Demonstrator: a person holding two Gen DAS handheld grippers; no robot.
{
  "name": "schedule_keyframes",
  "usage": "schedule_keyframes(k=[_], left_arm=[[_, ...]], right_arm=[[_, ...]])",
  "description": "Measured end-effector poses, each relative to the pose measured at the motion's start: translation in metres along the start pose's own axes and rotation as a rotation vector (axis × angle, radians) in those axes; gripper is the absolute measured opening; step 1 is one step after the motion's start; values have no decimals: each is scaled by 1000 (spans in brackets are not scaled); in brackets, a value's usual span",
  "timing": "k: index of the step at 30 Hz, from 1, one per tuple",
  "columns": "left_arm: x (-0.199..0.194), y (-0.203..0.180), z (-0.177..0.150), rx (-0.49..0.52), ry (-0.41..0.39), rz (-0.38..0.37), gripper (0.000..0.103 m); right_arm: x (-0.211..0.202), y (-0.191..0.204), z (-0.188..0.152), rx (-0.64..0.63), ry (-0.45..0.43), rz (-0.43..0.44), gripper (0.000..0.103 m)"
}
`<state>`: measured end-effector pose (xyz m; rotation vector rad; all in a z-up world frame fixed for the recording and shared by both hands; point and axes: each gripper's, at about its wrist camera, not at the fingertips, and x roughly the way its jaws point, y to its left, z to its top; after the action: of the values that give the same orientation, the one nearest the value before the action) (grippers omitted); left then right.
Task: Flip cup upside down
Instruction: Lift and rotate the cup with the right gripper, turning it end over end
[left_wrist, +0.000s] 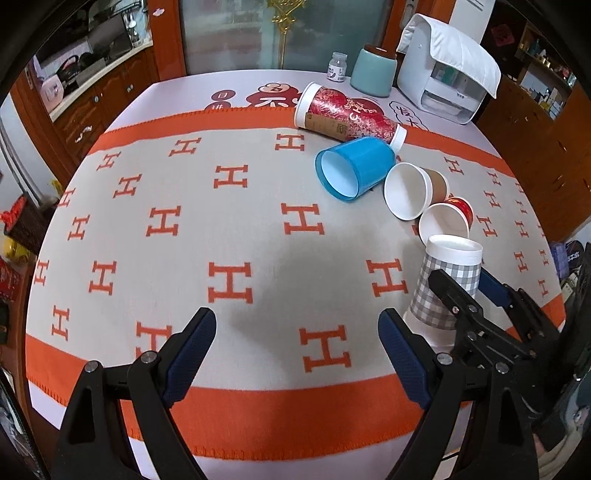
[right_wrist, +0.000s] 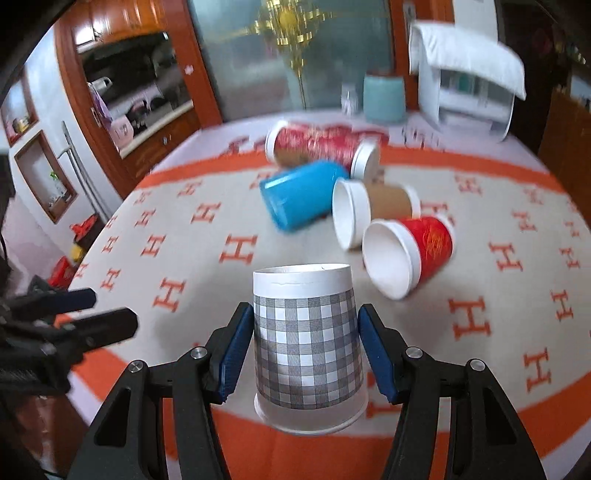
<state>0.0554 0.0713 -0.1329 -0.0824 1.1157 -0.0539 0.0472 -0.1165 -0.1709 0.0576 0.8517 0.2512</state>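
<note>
A grey checked paper cup (right_wrist: 308, 350) stands upside down, rim on the tablecloth, between the fingers of my right gripper (right_wrist: 306, 354). The pads sit at its sides, but I cannot tell whether they press it. It also shows in the left wrist view (left_wrist: 445, 288) with the right gripper (left_wrist: 469, 291) around it. My left gripper (left_wrist: 297, 354) is open and empty over the cloth, left of the cup. It shows at the left edge of the right wrist view (right_wrist: 79, 312).
Lying on their sides beyond the checked cup are a red cup (right_wrist: 410, 254), a brown cup (right_wrist: 369, 210), a blue cup (right_wrist: 303, 195) and a tall red cup (right_wrist: 321, 147). A teal jar (left_wrist: 373, 72), small bottle (left_wrist: 337, 66) and white appliance (left_wrist: 443, 70) stand at the far edge.
</note>
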Motion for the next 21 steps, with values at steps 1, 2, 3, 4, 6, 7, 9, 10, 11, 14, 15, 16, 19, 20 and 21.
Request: schedule_keyframes(k=[1, 2, 3, 4, 6, 7, 9, 10, 11, 14, 15, 16, 19, 20, 21], left_arm=[[1, -2, 0, 4, -4, 6, 88], [2, -3, 1, 9, -8, 13, 88], [3, -5, 0, 12, -9, 16, 88], [3, -6, 0, 16, -10, 16, 88], [4, -9, -2, 20, -9, 14, 88], [4, -10, -3, 25, -7, 13, 88], [5, -12, -5, 30, -4, 11, 88], [5, -13, -5, 33, -3, 12, 88], [5, -14, -6, 36, -2, 12, 88], [3, -16, -7, 41, -4, 10, 88], [3, -16, -8, 43, -6, 10, 88], [2, -17, -8, 45, -5, 9, 88], [2, -19, -10, 50, -1, 6, 88], [2, -20, -11, 52, 2, 5, 88], [2, -21, -11, 55, 9, 5, 88]], right_arm=[[0, -3, -3, 15, -19, 5, 59], [4, -5, -5, 26, -30, 2, 59], [7, -7, -8, 34, -32, -2, 59], [7, -13, -9, 38, -35, 0, 59], [9, -13, -13, 29, -56, 3, 59], [9, -12, -14, 17, -61, 4, 59], [8, -10, -17, -3, -61, 5, 59], [6, -9, -21, -15, -62, 5, 59], [4, -8, -23, -24, -63, 5, 59], [-2, -7, -30, -33, -61, 7, 59], [-4, -6, -33, -36, -58, 8, 59], [-6, -6, -36, -40, -57, 7, 59], [-10, -4, -43, -59, -49, 2, 59], [-12, -3, -46, -65, -45, 1, 60], [-12, -2, -48, -69, -37, -1, 61]])
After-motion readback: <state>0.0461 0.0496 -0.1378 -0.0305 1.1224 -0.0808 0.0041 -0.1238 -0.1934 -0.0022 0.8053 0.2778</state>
